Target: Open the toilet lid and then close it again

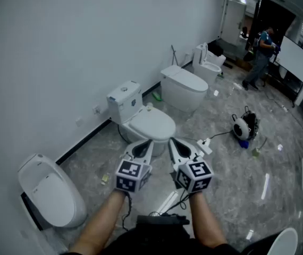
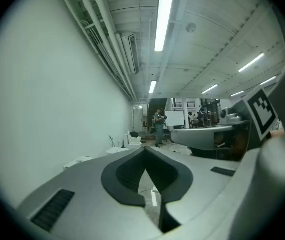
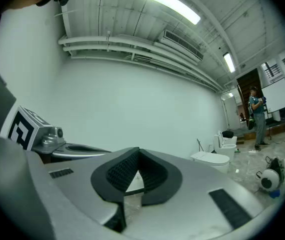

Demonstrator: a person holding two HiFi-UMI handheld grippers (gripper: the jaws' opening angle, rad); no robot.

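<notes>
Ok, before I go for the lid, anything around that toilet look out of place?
The toilet itself looks fine, its lid down and straight. On the floor just right of it, a white power strip and its cable lie loose, and small scraps litter the floor: a possible trip hazard.

The grey marbled tile floor [image 1: 231, 169] carried a row along the wall: a white oval toilet [image 1: 50, 190], a white tank-backed toilet [image 1: 146, 122] with its lid down, a large white toilet [image 1: 183, 86] and a far white toilet [image 1: 207, 62]. A round white-and-black device [image 1: 242, 127] lay well apart from them.
</notes>
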